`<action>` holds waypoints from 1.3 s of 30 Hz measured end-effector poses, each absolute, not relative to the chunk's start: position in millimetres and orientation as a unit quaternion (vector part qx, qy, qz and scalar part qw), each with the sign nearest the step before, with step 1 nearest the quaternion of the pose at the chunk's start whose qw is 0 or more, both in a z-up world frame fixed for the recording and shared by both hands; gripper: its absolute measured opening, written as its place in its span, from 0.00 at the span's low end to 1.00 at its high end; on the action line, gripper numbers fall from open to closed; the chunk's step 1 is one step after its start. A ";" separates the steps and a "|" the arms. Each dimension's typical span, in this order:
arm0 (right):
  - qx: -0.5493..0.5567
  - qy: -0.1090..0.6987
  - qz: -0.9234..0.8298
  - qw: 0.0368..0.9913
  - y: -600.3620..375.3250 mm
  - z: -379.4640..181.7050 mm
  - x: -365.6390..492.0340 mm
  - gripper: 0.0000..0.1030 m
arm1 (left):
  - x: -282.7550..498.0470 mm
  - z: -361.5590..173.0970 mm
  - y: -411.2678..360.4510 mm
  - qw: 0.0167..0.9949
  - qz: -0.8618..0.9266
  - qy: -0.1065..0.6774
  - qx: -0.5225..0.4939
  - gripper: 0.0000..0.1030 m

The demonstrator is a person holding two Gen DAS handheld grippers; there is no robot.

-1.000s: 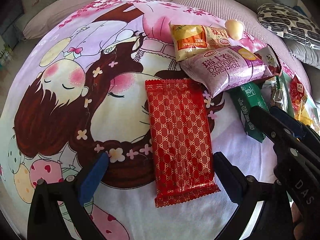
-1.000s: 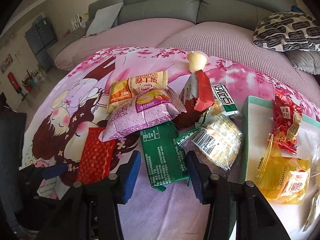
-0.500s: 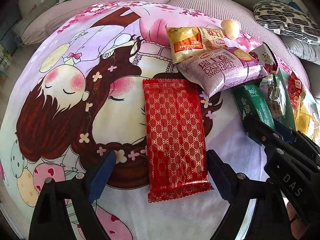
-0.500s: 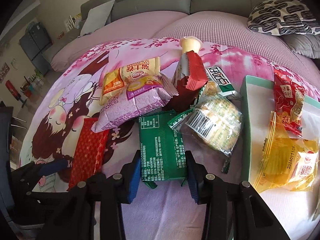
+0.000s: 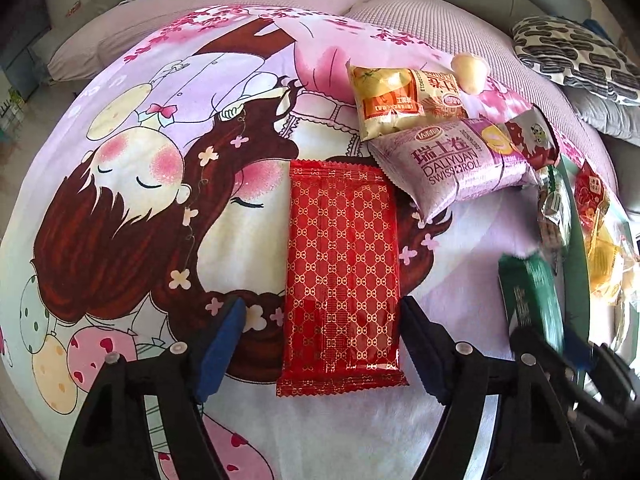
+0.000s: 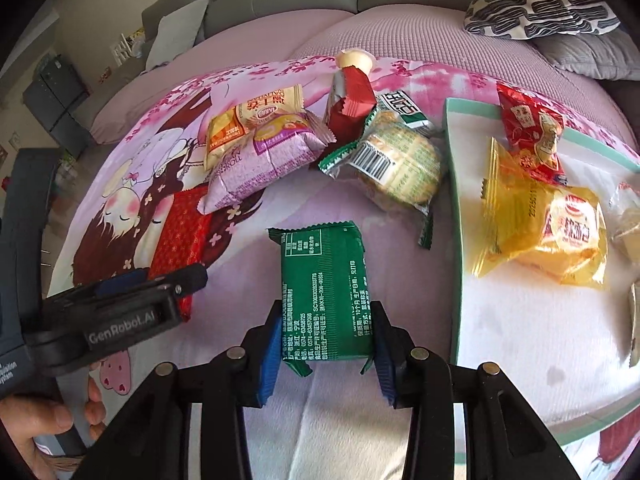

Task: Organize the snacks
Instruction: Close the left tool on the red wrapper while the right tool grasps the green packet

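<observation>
Red foil with a gold lattice print catches the eye first: a long flat red snack packet [image 5: 343,276] is lying lengthwise on the cartoon-printed blanket [image 5: 132,200], and the left gripper [image 5: 320,338] is straddling its near end, jaws closing, the blue pads not yet seen pressing on the wrapper, so nothing is held there so far. The packet is approached across its narrow width, which looks like the sensible way to take something this long and thin. Just beyond it, a puffy lilac Swiss-roll bag [image 5: 460,164] is overlapped by a yellow-orange cake packet [image 5: 404,100], both left in a loose pile. Further right, a flat green foil packet [image 6: 326,294] with white printed text is clamped between the blue pads of the right gripper [image 6: 324,340]; its near end is pinched at both side edges and its crimped tail hangs below the pads. It seems to be held this way for carrying towards the mint-rimmed white tray [image 6: 454,216] just beside it, where a crinkled yellow packet [image 6: 540,224] and a small red packet [image 6: 532,132] are already lying. A clear round biscuit pack [image 6: 394,164] is left between pile and tray.
</observation>
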State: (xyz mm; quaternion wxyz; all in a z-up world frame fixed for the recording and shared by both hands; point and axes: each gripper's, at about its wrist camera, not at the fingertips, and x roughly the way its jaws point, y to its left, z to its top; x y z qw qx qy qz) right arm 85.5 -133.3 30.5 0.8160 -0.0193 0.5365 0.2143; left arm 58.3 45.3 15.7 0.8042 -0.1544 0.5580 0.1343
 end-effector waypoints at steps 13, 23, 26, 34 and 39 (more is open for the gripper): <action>-0.015 0.544 0.206 0.813 -137.6 30.1 71.2 0.41 | 81.3 14.2 47.8 0.811 0.160 0.542 -0.151 0.76; 0.000 0.547 0.199 0.813 -139.7 34.1 73.4 0.41 | 83.3 19.9 56.1 0.815 0.162 0.530 -0.168 0.46; 0.010 0.541 0.201 0.817 -143.4 39.7 73.1 0.41 | 81.3 21.6 62.1 0.813 0.156 0.528 -0.189 0.45; 0.035 0.509 0.205 0.835 -153.4 65.6 71.3 0.41 | 66.4 43.1 67.0 0.826 0.141 0.499 -0.221 0.45; 0.048 0.489 0.209 0.846 -162.1 81.8 70.0 0.41 | 60.5 61.0 65.0 0.844 0.141 0.468 -0.220 0.45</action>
